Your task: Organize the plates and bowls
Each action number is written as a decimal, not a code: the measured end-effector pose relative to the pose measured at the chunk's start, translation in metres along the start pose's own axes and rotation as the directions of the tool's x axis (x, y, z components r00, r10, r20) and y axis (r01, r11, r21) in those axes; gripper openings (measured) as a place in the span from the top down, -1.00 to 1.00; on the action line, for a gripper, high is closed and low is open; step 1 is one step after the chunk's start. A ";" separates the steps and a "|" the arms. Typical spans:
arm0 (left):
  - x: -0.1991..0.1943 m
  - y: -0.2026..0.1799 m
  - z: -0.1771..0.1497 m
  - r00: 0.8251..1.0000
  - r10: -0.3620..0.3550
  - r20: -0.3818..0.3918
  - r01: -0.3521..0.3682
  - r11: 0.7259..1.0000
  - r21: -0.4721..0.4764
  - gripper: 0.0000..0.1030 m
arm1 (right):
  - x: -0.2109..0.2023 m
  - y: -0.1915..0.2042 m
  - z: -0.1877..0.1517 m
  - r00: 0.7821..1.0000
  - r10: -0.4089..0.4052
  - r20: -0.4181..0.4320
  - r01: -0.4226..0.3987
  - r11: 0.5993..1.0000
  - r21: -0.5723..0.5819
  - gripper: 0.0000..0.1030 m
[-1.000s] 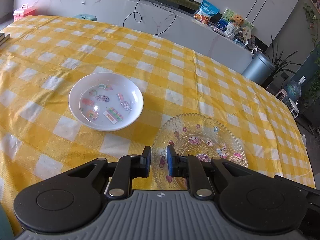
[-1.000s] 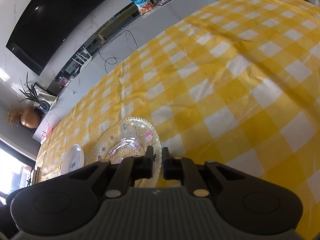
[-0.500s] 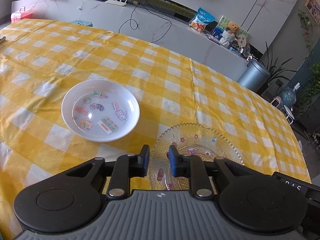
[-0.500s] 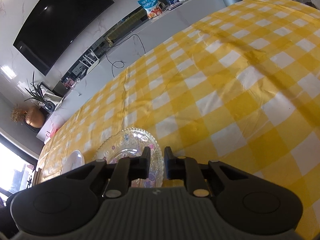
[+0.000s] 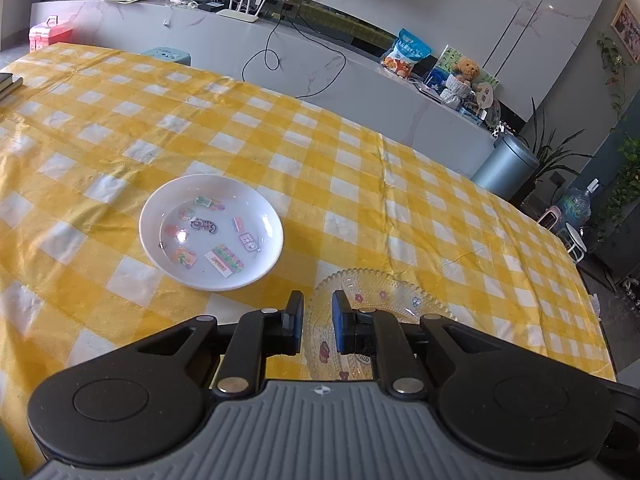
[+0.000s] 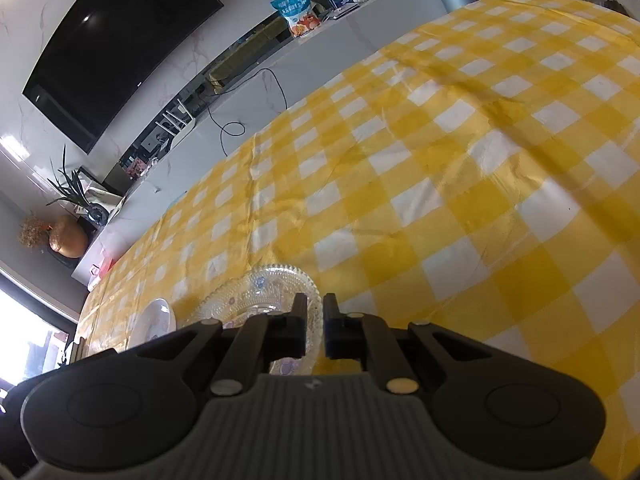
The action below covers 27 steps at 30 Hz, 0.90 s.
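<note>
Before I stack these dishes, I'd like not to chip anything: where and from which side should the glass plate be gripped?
Grip the glass plate by its rim, at the near edge that faces the tools. It lies flat on the tablecloth and is thin, so only the raised scalloped edge offers a bite. The bowl sits close on its left, so coming in from the near side or the right is probably safer.

Tablecloth [image 5: 360, 168]: yellow-and-white check, slightly sheeny, creased and woven-looking.
White plate [image 5: 211, 232]: glossy, smooth, ceramic or plastic (cannot tell which), with bright printed stickers on its face.
Glass plate [image 5: 384, 300]: clear pressed glass, beaded scalloped rim, textured and sparkling, small coloured motifs.
Left gripper [image 5: 318, 322]: matt black plastic arms, blue pads, metal pivot pins, ribbed grey body.
Right gripper [image 6: 315, 326]: same matt black plastic, black pads, ribbed grey body.
Counter [image 5: 360, 76]: polished, marble-veined.
</note>
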State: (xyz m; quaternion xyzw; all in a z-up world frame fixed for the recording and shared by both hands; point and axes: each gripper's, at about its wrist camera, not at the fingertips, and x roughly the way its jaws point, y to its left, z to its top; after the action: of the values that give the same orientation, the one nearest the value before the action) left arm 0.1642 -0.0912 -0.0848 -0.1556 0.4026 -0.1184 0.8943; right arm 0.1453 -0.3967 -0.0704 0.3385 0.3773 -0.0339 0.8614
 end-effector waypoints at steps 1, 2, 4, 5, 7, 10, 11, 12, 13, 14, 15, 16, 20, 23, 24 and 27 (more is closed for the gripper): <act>-0.003 0.000 -0.001 1.000 -0.001 -0.001 0.001 1.000 -0.001 0.69 | -0.002 0.000 -0.001 1.000 0.000 0.000 0.000 1.000 0.001 0.89; -0.006 0.000 -0.002 1.000 -0.001 -0.001 0.001 1.000 -0.002 0.69 | -0.004 0.000 -0.002 1.000 0.002 0.000 -0.002 1.000 0.003 0.89; -0.012 0.001 -0.004 1.000 0.000 -0.002 0.000 1.000 0.005 0.69 | -0.010 0.001 -0.004 1.000 0.006 0.002 -0.006 1.000 0.004 0.89; -0.014 0.001 -0.006 1.000 0.002 -0.003 -0.002 1.000 0.008 0.69 | -0.013 0.002 -0.006 1.000 0.006 0.004 -0.006 1.000 0.003 0.89; -0.021 0.002 -0.010 1.000 0.005 -0.006 -0.005 1.000 0.011 0.69 | -0.019 0.003 -0.010 1.000 0.004 0.004 -0.004 1.000 -0.002 0.89; -0.031 0.004 -0.015 1.000 -0.004 -0.009 0.004 1.000 0.016 0.69 | -0.029 0.003 -0.018 1.000 0.005 0.002 -0.005 1.000 0.003 0.90; -0.035 0.004 -0.017 1.000 -0.006 -0.011 0.006 1.000 0.019 0.69 | -0.033 0.002 -0.020 1.000 0.006 0.001 -0.006 1.000 0.007 0.90; -0.039 0.005 -0.019 1.000 -0.008 -0.011 0.008 1.000 0.023 0.69 | -0.037 0.002 -0.023 1.000 0.007 -0.001 -0.007 1.000 0.012 0.90; -0.043 0.005 -0.021 1.000 -0.008 -0.011 0.009 1.000 0.029 0.69 | -0.040 0.001 -0.025 1.000 0.006 -0.002 -0.006 1.000 0.016 0.90; -0.047 0.004 -0.023 1.000 -0.008 -0.010 0.008 0.999 0.037 0.69 | -0.044 0.001 -0.028 1.000 0.006 -0.003 -0.006 1.000 0.019 0.90; -0.052 0.004 -0.026 1.000 -0.007 -0.009 0.008 0.999 0.046 0.69 | -0.047 0.001 -0.031 1.000 0.005 -0.004 -0.005 1.000 0.020 0.89; -0.056 0.005 -0.028 1.000 -0.008 -0.008 0.009 0.999 0.050 0.69 | -0.051 0.001 -0.034 1.000 0.004 -0.004 -0.004 1.000 0.020 0.89; -0.070 0.010 -0.036 1.000 -0.013 -0.012 0.014 0.998 0.054 0.69 | -0.065 0.004 -0.047 1.000 0.006 -0.007 -0.006 1.000 0.018 0.89; -0.079 0.013 -0.042 1.000 -0.015 -0.019 0.016 0.998 0.055 0.69 | -0.074 0.004 -0.056 1.000 0.006 -0.008 -0.006 1.000 0.017 0.89; -0.081 0.013 -0.044 1.000 -0.014 -0.020 0.016 0.998 0.060 0.69 | -0.077 0.004 -0.059 1.000 0.004 -0.007 -0.004 1.000 0.015 0.89; -0.087 0.015 -0.052 1.000 -0.014 -0.025 0.015 0.997 0.071 0.69 | -0.086 0.005 -0.068 1.000 -0.002 -0.001 0.002 1.000 0.007 0.89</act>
State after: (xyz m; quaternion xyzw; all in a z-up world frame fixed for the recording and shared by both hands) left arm 0.0694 -0.0578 -0.0633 -0.1252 0.4080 -0.1411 0.8933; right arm 0.0433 -0.3683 -0.0427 0.3411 0.3781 -0.0359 0.8599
